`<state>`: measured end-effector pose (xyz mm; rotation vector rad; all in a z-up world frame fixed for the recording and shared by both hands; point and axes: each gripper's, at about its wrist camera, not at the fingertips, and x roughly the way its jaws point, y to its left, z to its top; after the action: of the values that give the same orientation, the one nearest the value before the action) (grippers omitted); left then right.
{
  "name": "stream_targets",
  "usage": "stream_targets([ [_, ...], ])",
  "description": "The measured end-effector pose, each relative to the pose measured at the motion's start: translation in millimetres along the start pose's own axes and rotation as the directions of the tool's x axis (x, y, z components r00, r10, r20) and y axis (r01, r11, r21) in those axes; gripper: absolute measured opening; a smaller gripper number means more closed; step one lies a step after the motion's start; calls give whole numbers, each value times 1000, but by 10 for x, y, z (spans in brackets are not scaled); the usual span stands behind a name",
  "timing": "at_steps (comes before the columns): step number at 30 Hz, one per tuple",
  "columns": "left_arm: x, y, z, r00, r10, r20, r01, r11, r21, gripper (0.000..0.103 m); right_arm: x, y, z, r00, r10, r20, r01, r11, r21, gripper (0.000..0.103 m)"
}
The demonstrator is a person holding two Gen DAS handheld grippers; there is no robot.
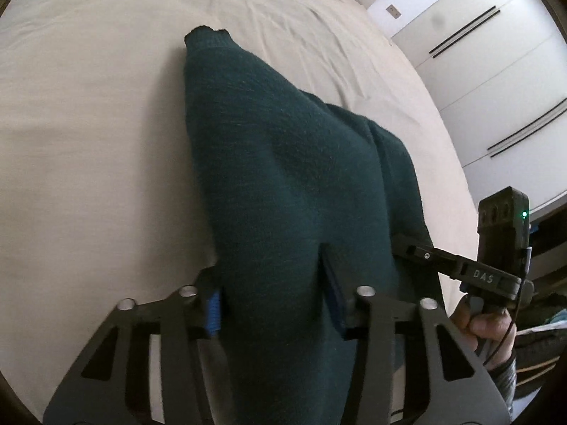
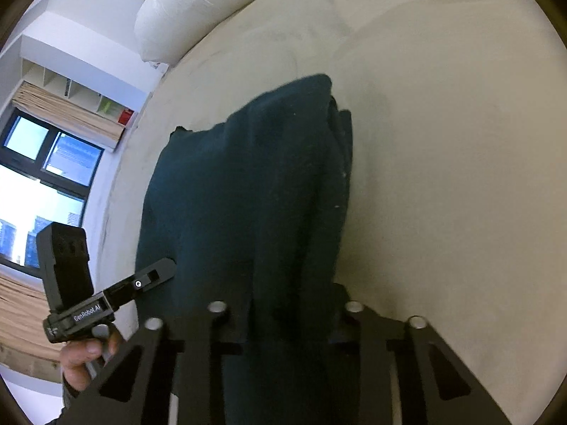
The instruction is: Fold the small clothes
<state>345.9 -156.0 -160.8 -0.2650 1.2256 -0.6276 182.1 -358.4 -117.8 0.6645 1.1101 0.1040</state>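
We look down along our right gripper (image 2: 283, 322) at a dark teal knitted garment (image 2: 248, 194) lying on the beige bedsheet (image 2: 443, 141). The near edge of the garment is bunched between our two fingers; the fabric fills the gap and both pads are buried in it. Ahead of the tool the cloth runs away in thick folded layers, its far end stacked ahead and slightly right. To the tool's left the left gripper (image 2: 156, 274), held by a hand (image 2: 88, 357), reaches the garment's left edge. Far ahead-left lie a white pillow (image 2: 191, 10) and a window (image 2: 39, 184).
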Motion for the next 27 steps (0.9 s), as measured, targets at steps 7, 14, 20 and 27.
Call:
stream_targets([
  [7,-588,-79,-64,999,-14,53,13,1000,20,34,-363,551,-190,998,-11,64,17,996,-92,25],
  [14,-1502,60,-428,993,21,119,-29,997,73,34,-540,1199,-672,995,78,58,-67,983,-170,24],
  [20,-2004,440,-862,986,66,152,-77,995,64,34,-541,1415,-655,990,136,26,-127,969,-213,24],
  [27,-2108,851,-1335,989,70,131,-76,996,45,34,-283,1262,-848,984,177,-30,-179,971,-160,24],
])
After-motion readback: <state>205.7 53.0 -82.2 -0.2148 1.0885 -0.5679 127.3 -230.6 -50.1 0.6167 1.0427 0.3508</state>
